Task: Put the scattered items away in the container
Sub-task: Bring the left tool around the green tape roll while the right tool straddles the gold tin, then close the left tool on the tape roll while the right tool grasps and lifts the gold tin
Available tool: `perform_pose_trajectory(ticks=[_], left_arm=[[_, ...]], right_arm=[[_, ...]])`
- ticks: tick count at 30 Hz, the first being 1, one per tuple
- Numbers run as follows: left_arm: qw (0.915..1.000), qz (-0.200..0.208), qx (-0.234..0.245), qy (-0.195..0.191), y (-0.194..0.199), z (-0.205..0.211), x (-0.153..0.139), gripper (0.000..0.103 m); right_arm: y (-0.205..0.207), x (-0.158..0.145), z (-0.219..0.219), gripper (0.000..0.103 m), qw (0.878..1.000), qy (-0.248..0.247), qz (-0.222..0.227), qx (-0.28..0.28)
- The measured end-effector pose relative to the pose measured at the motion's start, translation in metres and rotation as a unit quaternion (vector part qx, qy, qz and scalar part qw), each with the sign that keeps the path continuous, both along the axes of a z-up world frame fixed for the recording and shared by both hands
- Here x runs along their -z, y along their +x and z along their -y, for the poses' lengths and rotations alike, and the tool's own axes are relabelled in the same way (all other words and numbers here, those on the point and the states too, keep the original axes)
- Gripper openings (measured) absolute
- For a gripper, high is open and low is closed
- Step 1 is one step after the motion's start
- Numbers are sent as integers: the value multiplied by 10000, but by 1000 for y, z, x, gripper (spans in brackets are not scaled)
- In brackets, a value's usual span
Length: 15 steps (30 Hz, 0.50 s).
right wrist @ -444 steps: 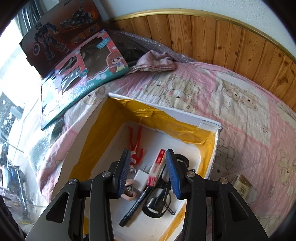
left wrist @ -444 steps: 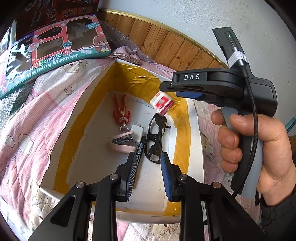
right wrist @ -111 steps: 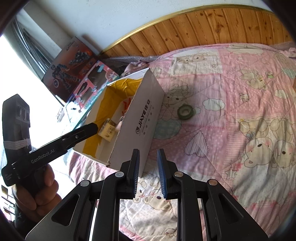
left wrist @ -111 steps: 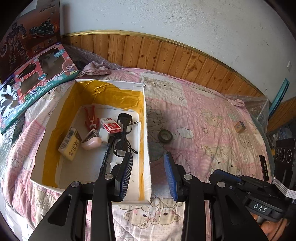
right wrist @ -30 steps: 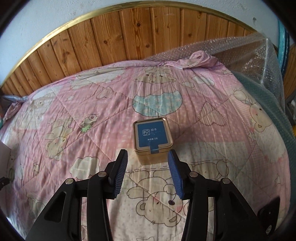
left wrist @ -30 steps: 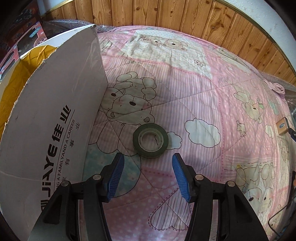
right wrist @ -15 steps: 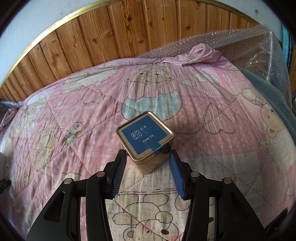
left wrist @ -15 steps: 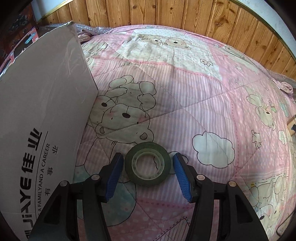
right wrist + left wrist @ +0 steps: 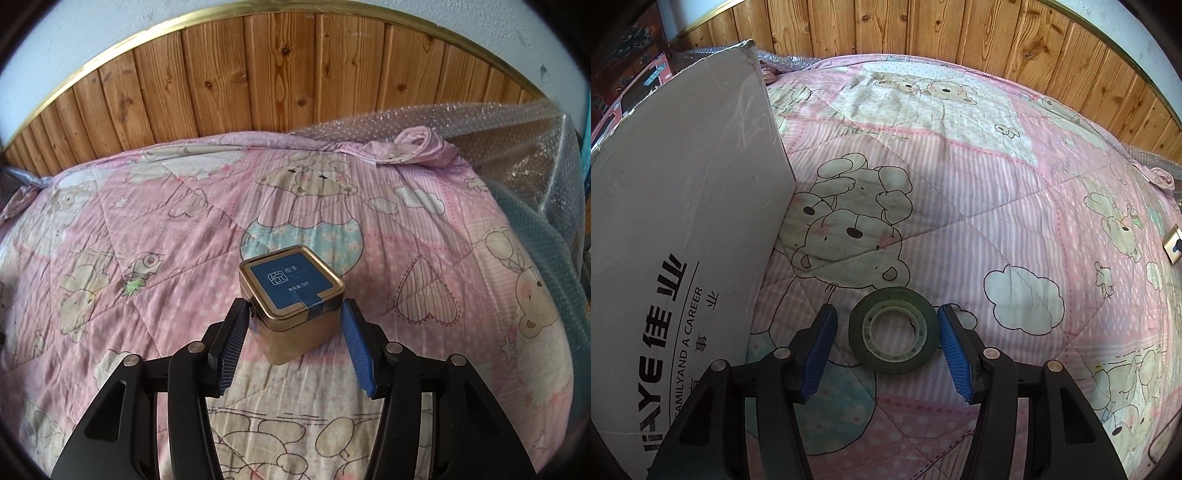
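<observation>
A dark green roll of tape lies flat on the pink quilt. My left gripper is open, one blue pad on each side of the roll with a small gap on both sides. The cardboard box stands just left of it, only its printed outer wall showing. In the right wrist view a small gold tin with a blue lid sits on the quilt, turned corner-on. My right gripper is open around the tin's lower part, the left pad close to or touching it and the right pad a little apart.
The pink bear-print quilt covers the whole bed. Wood panelling runs along the far side. Bubble wrap is bunched at the right edge of the bed. The gold tin shows at the left view's right edge.
Both grippers moved forward and lower. The tape roll now sits between the left pads, and the tin sits between the right pads, where a second ago each lay ahead of the fingertips.
</observation>
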<state>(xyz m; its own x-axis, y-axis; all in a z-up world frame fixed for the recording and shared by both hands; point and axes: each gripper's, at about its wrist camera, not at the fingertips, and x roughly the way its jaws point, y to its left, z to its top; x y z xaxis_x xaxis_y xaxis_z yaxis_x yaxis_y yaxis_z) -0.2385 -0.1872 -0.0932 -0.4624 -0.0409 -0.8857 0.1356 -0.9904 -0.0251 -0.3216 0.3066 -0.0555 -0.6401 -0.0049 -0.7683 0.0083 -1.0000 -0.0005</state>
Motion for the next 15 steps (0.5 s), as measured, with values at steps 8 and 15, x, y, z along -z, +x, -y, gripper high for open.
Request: perform_pose_trajectory(ticks=[8,15], left_arm=[[10000,-43,-58,-28,3,1,0,58],[9999,-76,-57,-42,8,4,-1,58]], right_arm=[[3,-11,4,57,9952,-948,-27,-248],[-7,-10,4,57,9990,-397,-38,-217]])
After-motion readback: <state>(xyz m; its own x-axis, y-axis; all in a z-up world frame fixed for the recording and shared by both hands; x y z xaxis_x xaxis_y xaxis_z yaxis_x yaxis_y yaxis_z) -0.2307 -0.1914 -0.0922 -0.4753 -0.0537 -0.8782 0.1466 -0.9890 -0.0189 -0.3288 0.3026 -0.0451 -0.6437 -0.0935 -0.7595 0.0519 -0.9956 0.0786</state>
